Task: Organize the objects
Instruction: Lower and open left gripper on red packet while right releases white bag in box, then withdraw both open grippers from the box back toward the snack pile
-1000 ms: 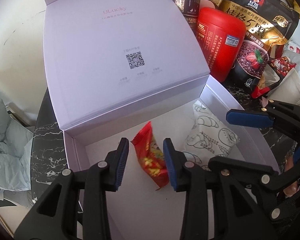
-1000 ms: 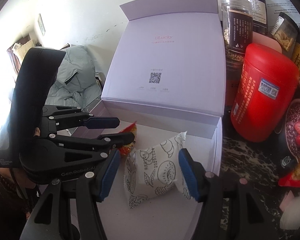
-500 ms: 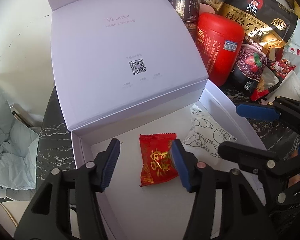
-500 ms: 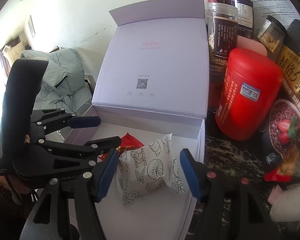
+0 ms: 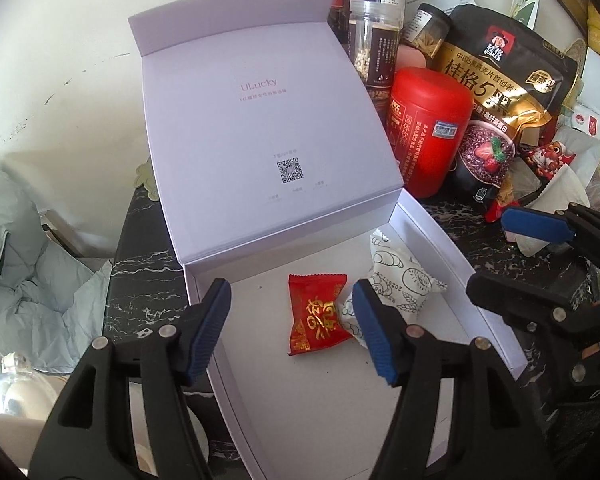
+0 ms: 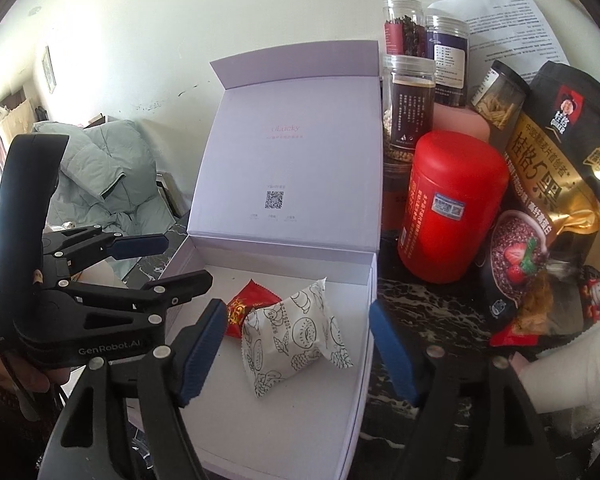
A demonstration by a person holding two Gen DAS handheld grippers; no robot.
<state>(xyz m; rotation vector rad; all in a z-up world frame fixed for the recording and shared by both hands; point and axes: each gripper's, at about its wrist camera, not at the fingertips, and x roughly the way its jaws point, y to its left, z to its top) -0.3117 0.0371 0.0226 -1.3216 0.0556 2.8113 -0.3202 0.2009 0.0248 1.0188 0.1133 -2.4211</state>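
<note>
An open lilac box [image 5: 480, 292] [image 6: 360, 364] stands on the dark marble table, its lid upright. Inside lie a red candy packet [image 5: 316, 314] [image 6: 246, 306] and, touching it on its right, a white printed snack packet [image 5: 400, 292] [image 6: 296, 336]. My left gripper [image 5: 292, 328] is open and empty, above the box's front with the red packet between its blue pads. My right gripper [image 6: 296, 352] is open and empty, held above the white packet; it also shows at the right of the left wrist view [image 5: 536, 228].
Right of the box stand a red canister [image 5: 428, 132] [image 6: 452, 208], a black-and-gold oat bag [image 5: 504, 92] [image 6: 556, 184], several clear jars [image 6: 410, 100] and small wrappers [image 5: 548, 168]. A white cup [image 6: 568, 376] sits at the near right. A grey-green quilt [image 5: 16, 264] lies left, off the table.
My left gripper opened and let the red packet drop flat into the box. Both grippers have drawn back and up from the box. The white packet stayed put.
</note>
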